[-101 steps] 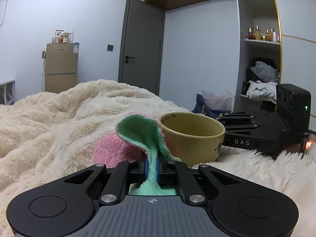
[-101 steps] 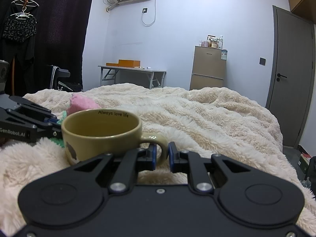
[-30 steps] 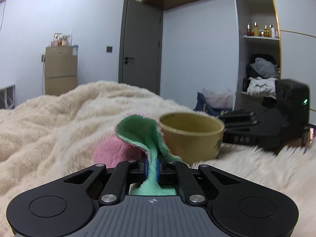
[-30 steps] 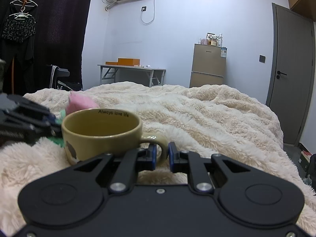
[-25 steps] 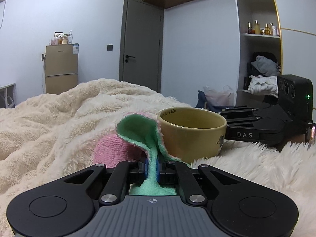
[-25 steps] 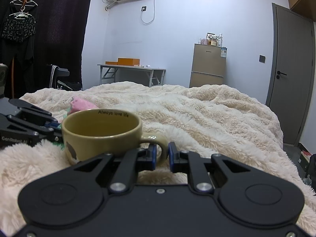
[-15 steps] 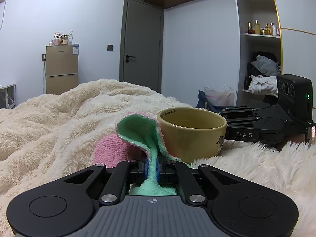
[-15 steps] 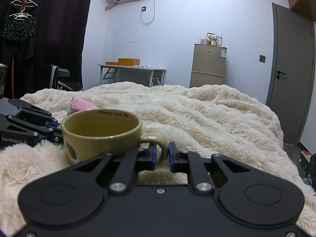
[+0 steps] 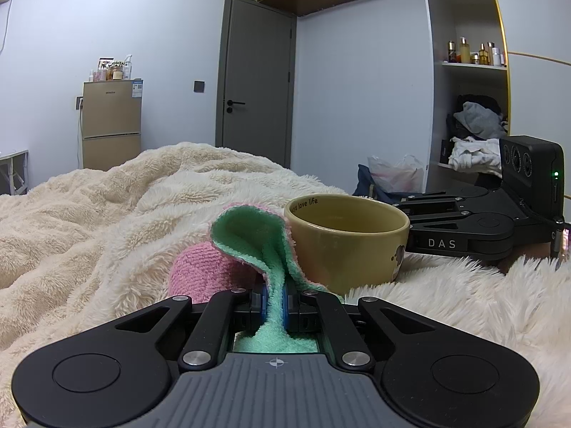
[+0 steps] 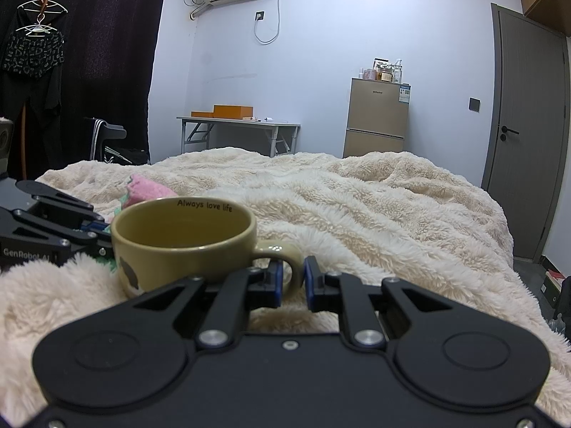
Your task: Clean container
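Note:
A mustard-yellow mug [image 9: 348, 237] [image 10: 183, 239] with "Always love life" printed inside its rim stands on a fluffy cream blanket [image 9: 107, 214] [image 10: 374, 207]. My right gripper [image 10: 292, 281] is shut on the mug's handle [image 10: 285, 255]. My left gripper [image 9: 274, 297] is shut on a green and pink cloth [image 9: 249, 242] whose folded end rises just left of the mug, touching its side. In the right wrist view the left gripper [image 10: 53, 228] lies at the left behind the mug, with the cloth [image 10: 146, 190] poking up beyond it.
The blanket covers a bed. A grey door [image 9: 255, 85], a small fridge [image 9: 110, 125], a folding table [image 10: 239, 130] and a shelf unit with bottles and clothes [image 9: 471, 107] stand around the room. Dark clothes hang at the left [image 10: 32, 57].
About a second ago the mug and right gripper were blurred in the left wrist view and the left gripper in the right wrist view; both now sit sharp and still.

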